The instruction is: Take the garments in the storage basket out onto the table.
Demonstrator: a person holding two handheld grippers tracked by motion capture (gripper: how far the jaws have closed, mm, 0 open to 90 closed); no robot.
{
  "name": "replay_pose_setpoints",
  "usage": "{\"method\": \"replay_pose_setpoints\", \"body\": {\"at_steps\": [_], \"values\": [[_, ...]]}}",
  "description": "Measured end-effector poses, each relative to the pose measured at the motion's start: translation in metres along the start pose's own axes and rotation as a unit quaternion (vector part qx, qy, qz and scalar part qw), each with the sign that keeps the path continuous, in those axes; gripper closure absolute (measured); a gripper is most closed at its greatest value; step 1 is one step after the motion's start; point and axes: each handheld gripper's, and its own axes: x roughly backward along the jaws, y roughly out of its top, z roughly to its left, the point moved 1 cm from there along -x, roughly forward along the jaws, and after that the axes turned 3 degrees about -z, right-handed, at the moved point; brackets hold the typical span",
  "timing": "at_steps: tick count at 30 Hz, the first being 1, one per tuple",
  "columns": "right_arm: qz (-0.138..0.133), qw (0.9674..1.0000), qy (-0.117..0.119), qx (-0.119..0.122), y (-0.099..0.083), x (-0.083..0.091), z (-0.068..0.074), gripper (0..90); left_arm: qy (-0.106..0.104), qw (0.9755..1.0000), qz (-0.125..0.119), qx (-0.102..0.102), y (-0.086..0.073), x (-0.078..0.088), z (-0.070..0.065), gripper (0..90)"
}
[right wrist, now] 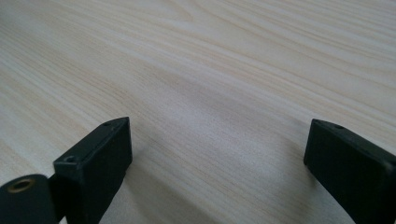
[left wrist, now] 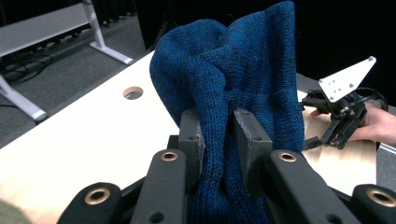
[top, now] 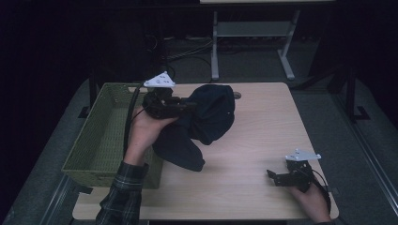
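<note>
— Since the green basket (top: 101,136) sits right there at the table's left edge, I'd guess that is where the knit is headed, wouldn't you?

— Looks that way to me. The left hand-held gripper (left wrist: 217,140) is clamped on a bunched fold of the dark blue knitted garment (left wrist: 233,79), pinching it near one edge so the rest hangs free. Held like that, most of the cloth droops toward the table just beside the basket, and the lower end appears to touch or nearly touch the wood.

— Why grab a fold instead of a flat edge?

— A thick knit bunches; a wad between the pads probably slips less. That's my reading, anyway.

— And the other one?

— The right hand-held gripper (right wrist: 215,154) is well away from the basket, near the table's front right corner. Its jaws stand wide apart with nothing but bare wood between them. I'd say it is simply parked out of the way while one hand does the carrying.

— What about the table (top: 263,140) itself?

— Pale wood grain, matte, with a round cable hole (left wrist: 133,92) at the far edge, beyond the basket. Nothing else lies on it.

— The room is dim.

— Very. Grey carpet, cables trailing on the floor past the basket, and the white legs of another desk (top: 253,42) further back. Everything else is black.
</note>
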Motion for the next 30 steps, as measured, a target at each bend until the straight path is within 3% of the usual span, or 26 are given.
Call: {"method": "replay_pose_setpoints", "body": {"at_steps": [11, 30], "values": [[0.0, 1.0, 0.001, -0.001, 0.0, 0.0, 0.0, 7.3, -0.011, 0.9999, -0.003, 0.007, -0.009, -0.035, -0.019, 74.6], [-0.001, 1.0, 0.002, 0.001, 0.0, 0.0, 0.0, 7.3, -0.039, 0.9985, 0.005, 0.037, -0.046, -0.098, -0.04, 74.6]]}}
